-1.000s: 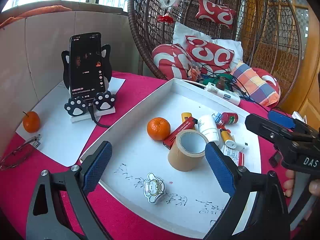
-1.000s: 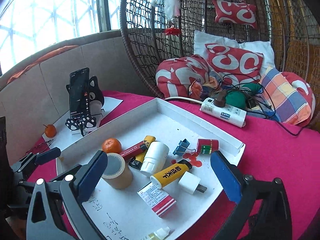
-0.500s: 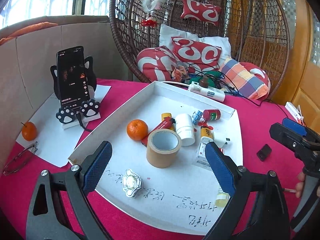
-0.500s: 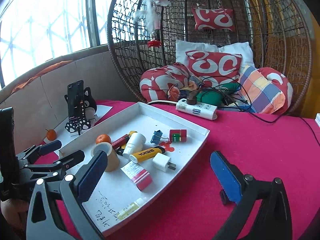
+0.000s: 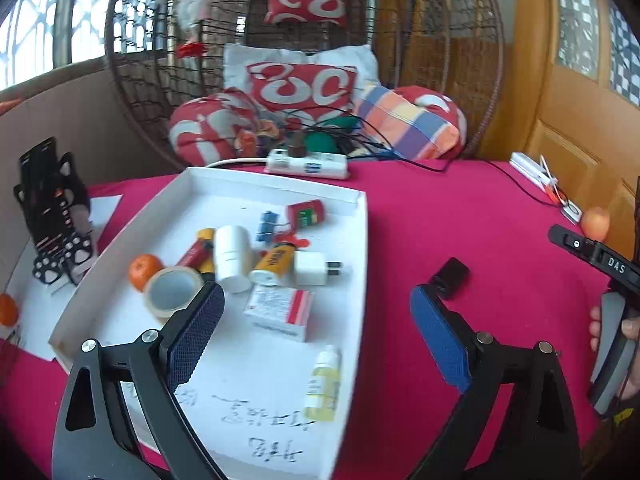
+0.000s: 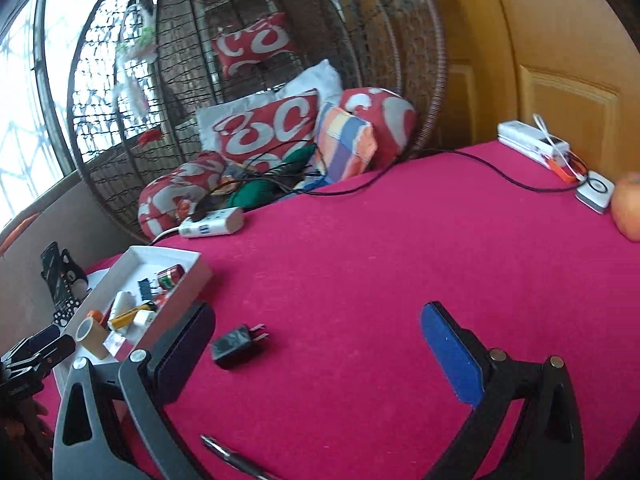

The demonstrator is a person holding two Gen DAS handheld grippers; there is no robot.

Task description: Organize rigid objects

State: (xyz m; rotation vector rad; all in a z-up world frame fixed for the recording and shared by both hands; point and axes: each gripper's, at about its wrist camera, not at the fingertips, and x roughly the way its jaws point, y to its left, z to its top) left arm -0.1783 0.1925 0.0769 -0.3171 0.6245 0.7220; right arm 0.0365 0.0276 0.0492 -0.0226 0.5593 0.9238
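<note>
A white tray (image 5: pixel 360 240) on the red tablecloth holds several small items: a tape roll (image 5: pixel 172 294), an orange (image 5: pixel 142 270), a white bottle (image 5: pixel 232 256), a white plug (image 5: pixel 314 268), a red-and-white box (image 5: pixel 280 310) and a dropper bottle (image 5: pixel 324 380). A black charger plug (image 6: pixel 236 346) lies on the cloth right of the tray; it also shows in the left wrist view (image 5: pixel 450 278). My left gripper (image 5: pixel 316 332) is open above the tray's right front part. My right gripper (image 6: pixel 316 354) is open and empty, just right of the black charger. A pen (image 6: pixel 236 458) lies below it.
A power strip (image 5: pixel 306 164) with cables lies behind the tray, before the wicker chair's cushions (image 5: pixel 304 92). A phone on a cat stand (image 5: pixel 52 208) is at the left. A white device (image 6: pixel 532 138), a round charger (image 6: pixel 596 192) and an orange fruit (image 6: pixel 628 210) sit far right.
Both grippers have swung right. The left moved from over the tray's middle to its right edge. The right view left the tray and now faces the black charger on the cloth.
</note>
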